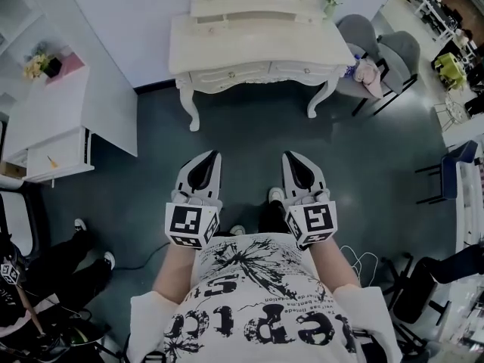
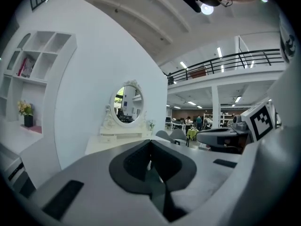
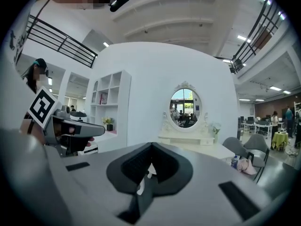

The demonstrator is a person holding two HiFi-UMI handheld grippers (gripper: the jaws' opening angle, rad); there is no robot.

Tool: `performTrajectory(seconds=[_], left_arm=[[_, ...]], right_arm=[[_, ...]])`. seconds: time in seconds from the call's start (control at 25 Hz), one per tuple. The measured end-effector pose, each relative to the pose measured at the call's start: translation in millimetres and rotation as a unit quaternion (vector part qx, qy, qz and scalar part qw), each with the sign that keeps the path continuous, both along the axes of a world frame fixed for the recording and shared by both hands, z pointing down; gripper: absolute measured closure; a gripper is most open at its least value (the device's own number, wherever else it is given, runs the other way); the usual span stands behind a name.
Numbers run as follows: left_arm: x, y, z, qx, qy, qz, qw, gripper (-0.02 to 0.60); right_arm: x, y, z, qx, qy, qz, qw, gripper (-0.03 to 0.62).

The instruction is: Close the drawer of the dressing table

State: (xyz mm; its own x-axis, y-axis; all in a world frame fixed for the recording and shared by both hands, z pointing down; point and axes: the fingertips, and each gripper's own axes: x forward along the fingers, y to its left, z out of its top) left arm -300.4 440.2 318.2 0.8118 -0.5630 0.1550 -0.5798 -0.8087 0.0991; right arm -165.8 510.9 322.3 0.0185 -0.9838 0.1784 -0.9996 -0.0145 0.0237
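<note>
The cream dressing table [image 1: 257, 40] stands against the far wall, well ahead of me across the dark floor. Its two front drawers [image 1: 231, 73] look flush with the apron, as far as this view shows. The oval mirror [image 2: 128, 103] and tabletop appear beyond the jaws in the left gripper view, and the mirror [image 3: 185, 107] also shows in the right gripper view. My left gripper [image 1: 214, 156] and right gripper [image 1: 288, 156] are held side by side near my body, both pointing at the table. Both are shut with nothing between the jaws, and neither touches the table.
Two grey chairs [image 1: 382, 51] stand right of the table, one with a pink cloth [image 1: 370, 78] on it. A white shelf and desk unit [image 1: 53, 127] with flowers [image 1: 34, 65] fills the left side. A person in black [image 1: 53, 267] stands at lower left.
</note>
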Motion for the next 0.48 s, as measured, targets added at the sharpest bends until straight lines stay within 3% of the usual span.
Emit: performTrajectory(seconds=[0.24, 0.48], left_arm=[[31, -30, 10, -0.006, -0.022, -0.041, 0.9989, 0.563], [101, -83, 10, 0.000, -0.022, -0.082, 0.9964, 0.563]], right_arm=[[37, -44, 16, -0.013, -0.009, -0.041, 0.999, 0.580], [113, -111, 21, -0.015, -0.011, -0.081, 0.997, 0.580]])
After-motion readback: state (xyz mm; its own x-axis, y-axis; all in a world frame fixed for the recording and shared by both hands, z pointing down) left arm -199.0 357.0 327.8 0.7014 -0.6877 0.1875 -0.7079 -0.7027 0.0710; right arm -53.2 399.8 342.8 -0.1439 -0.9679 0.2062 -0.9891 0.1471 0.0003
